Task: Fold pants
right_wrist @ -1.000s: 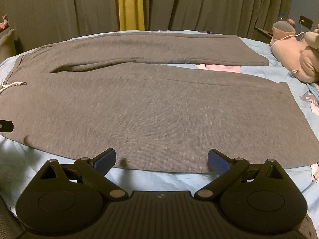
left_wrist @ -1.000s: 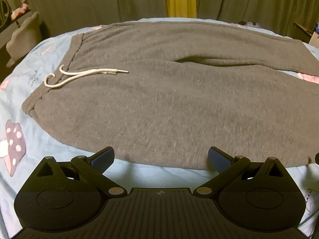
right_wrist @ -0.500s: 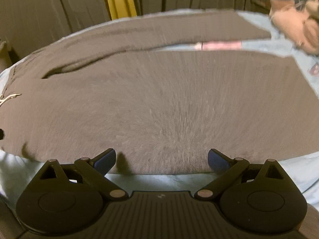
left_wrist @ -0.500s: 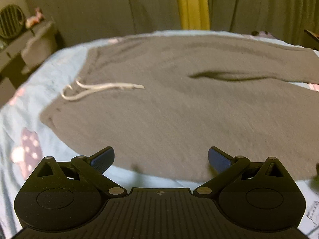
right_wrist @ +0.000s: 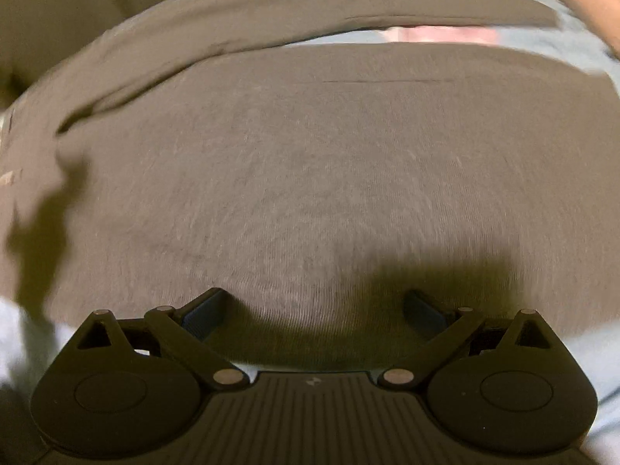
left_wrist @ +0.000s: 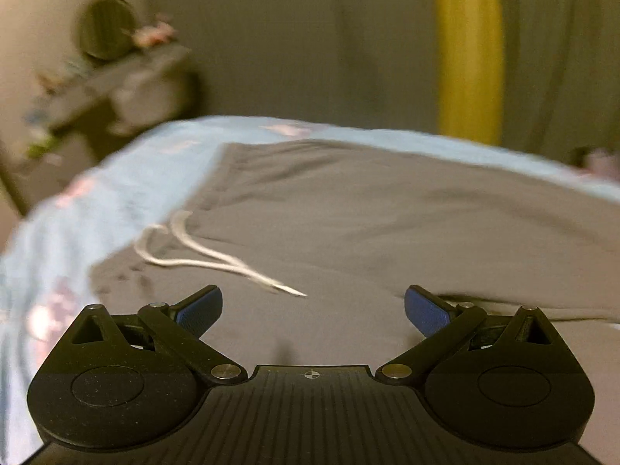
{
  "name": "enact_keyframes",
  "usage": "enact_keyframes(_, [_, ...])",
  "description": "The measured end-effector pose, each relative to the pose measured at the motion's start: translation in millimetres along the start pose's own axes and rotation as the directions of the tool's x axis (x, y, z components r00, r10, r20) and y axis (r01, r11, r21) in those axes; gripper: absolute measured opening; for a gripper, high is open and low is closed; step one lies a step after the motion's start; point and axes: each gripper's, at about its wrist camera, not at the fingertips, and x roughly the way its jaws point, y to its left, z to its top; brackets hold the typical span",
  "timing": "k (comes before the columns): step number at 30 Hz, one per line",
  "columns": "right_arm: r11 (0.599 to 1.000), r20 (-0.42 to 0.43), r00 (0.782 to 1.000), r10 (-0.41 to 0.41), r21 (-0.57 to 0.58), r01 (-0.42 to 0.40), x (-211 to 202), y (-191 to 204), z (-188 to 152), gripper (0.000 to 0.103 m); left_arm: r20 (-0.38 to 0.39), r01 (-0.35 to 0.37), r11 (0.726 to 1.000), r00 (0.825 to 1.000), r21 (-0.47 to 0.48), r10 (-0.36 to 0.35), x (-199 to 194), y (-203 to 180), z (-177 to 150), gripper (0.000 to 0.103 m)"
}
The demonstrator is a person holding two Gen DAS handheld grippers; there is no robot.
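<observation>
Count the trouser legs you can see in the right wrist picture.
2. The near leg fills the middle, just beyond the open right gripper; the far leg lies behind it, across the top.

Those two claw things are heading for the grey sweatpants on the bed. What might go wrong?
1. The loose white drawstring lies just ahead of the open left gripper; its jaws might pinch the cord instead of the grey knit sweatpants.
2. The right gripper, also open, sits low over the near leg; it might grab the light blue bedsheet too.
</observation>
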Motion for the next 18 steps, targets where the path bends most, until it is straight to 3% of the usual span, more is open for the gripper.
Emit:
enact_keyframes(3, [0.999, 0.174, 0.984, -0.029, -0.029, 0.035, -26.3, -13.9, 58.4, 0.099, 0.013, -0.092, 0.996, 0.996, -0.003, 0.092, 26.7, 0.6, -11.0, 0.103])
enact_keyframes(5, [0.998, 0.297, 0.953, -0.062, 0.017, 0.06, -34.1, -30.5, 113.4, 0.099, -0.007, -0.085, 0.995, 0.996, -0.046, 0.085, 40.0, 8.2, -7.5, 0.103])
enact_keyframes(7, [0.987, 0.346, 0.933, -0.103, 0.15, 0.053, -21.4, -56.8, 187.0, 0.099, 0.015, -0.069, 0.993, 0.997, -0.1, 0.071, 43.7, 17.1, -6.7, 0.103])
enact_keyframes(12, [0.882, 0.341, 0.932, -0.122, 0.468, -0.056, 42.0, -108.6, 320.0, 0.093, 0.062, -0.086, 0.987, 0.993, -0.137, 0.096, 62.3, 14.5, -14.0, 0.103])
enact_keyframes(14, [0.842, 0.302, 0.942, -0.145, 0.537, -0.042, 71.5, -118.0, 352.6, 0.088, 0.067, -0.085, 0.985, 0.993, -0.152, 0.096, 71.5, 13.9, -17.1, 0.103])
enact_keyframes(15, [0.828, 0.282, 0.946, -0.161, 0.56, -0.026, 83.5, -120.6, 364.1, 0.08, 0.061, -0.096, 0.983, 0.992, -0.158, 0.107, 76.4, 13.3, -18.6, 0.103])
enact_keyframes(18, [0.79, 0.224, 0.953, -0.202, 0.613, 0.023, 109.4, -124.8, 378.1, 0.067, 0.008, -0.12, 0.977, 0.992, -0.176, 0.123, 93.3, 13.3, -21.5, 0.103])
